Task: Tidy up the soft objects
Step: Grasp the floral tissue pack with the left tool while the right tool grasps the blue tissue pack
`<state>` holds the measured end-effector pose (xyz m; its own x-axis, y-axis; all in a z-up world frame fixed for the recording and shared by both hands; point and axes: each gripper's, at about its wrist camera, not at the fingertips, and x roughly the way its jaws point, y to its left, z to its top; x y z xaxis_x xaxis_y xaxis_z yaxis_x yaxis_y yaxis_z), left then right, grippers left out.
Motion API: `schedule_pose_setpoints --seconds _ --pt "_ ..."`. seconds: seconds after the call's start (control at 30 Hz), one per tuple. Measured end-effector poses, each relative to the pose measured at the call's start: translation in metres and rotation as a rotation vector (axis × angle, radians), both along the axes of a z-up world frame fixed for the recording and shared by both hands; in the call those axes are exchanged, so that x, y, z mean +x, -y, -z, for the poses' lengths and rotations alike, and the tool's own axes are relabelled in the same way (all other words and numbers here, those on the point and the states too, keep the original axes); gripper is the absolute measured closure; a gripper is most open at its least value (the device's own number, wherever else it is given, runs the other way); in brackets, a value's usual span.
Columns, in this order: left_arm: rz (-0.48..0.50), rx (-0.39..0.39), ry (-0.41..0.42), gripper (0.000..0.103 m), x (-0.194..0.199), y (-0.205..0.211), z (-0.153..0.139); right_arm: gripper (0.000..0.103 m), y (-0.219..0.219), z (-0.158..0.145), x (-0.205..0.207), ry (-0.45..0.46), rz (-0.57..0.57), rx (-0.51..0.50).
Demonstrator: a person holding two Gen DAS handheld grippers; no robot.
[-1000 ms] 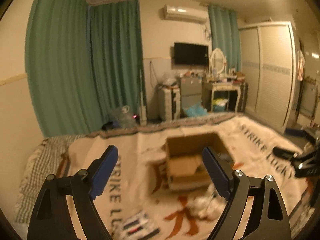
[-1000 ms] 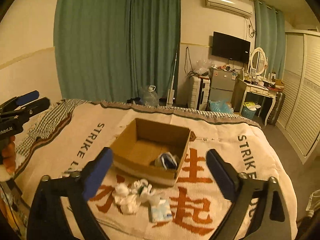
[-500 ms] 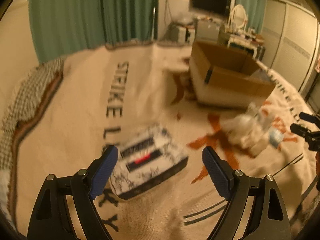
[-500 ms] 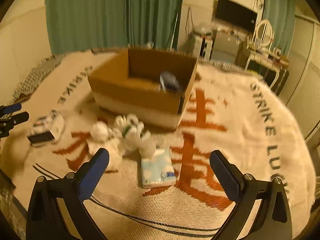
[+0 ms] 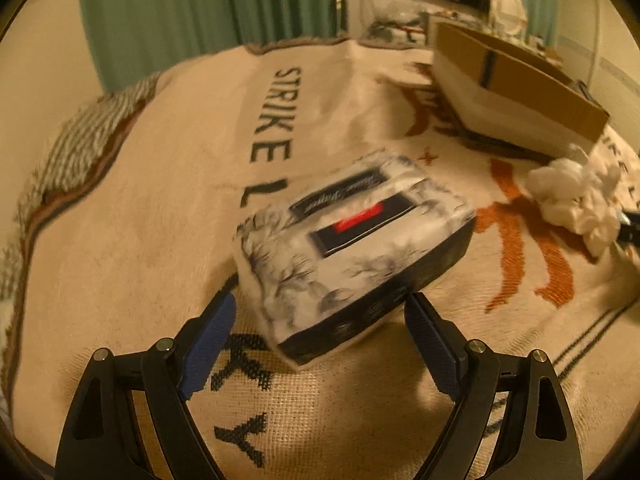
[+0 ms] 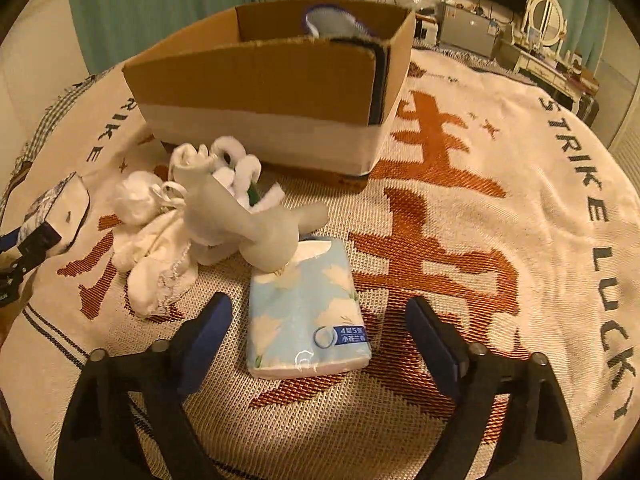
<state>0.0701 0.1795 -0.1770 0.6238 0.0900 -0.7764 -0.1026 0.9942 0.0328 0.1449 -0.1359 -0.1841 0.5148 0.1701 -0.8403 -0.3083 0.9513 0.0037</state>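
Note:
A black-and-white floral tissue pack [image 5: 352, 248] lies on the bed blanket. My left gripper [image 5: 320, 312] hangs just above its near corner, open, with the pads clear of it. A light-blue tissue pack [image 6: 306, 312] lies between the fingers of my right gripper [image 6: 316, 316]. Those jaws are closing and the pads do not touch the pack. A heap of white socks and cloth [image 6: 192, 216] sits beside it, in front of an open cardboard box [image 6: 272, 92] that holds a blue-and-white item [image 6: 332, 20].
The cream blanket [image 6: 520, 184] with orange characters and black letters covers the bed. The left gripper [image 6: 24, 248] shows at the left edge of the right wrist view. Green curtains [image 5: 200, 8], a TV and a dressing table [image 6: 548, 20] stand beyond the bed.
Both grippers have dropped from a view across the room to just above the blanket, each over a tissue pack. The right jaws stand narrower than before.

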Motion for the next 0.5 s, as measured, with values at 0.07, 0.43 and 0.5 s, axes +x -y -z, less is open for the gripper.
schedule_pose_setpoints --seconds 0.07,0.43,0.5 --pt "-0.003 -0.051 -0.011 0.016 0.005 -0.005 0.004 0.039 -0.001 0.002 -0.001 -0.009 -0.01 0.001" --pt "0.066 -0.096 -0.009 0.063 0.014 0.003 0.008 0.05 0.001 -0.008 -0.015 -0.006 -0.013 0.013" --pt "0.071 -0.113 -0.01 0.073 0.013 0.003 0.007 0.051 0.002 -0.011 -0.018 -0.001 -0.012 0.011"
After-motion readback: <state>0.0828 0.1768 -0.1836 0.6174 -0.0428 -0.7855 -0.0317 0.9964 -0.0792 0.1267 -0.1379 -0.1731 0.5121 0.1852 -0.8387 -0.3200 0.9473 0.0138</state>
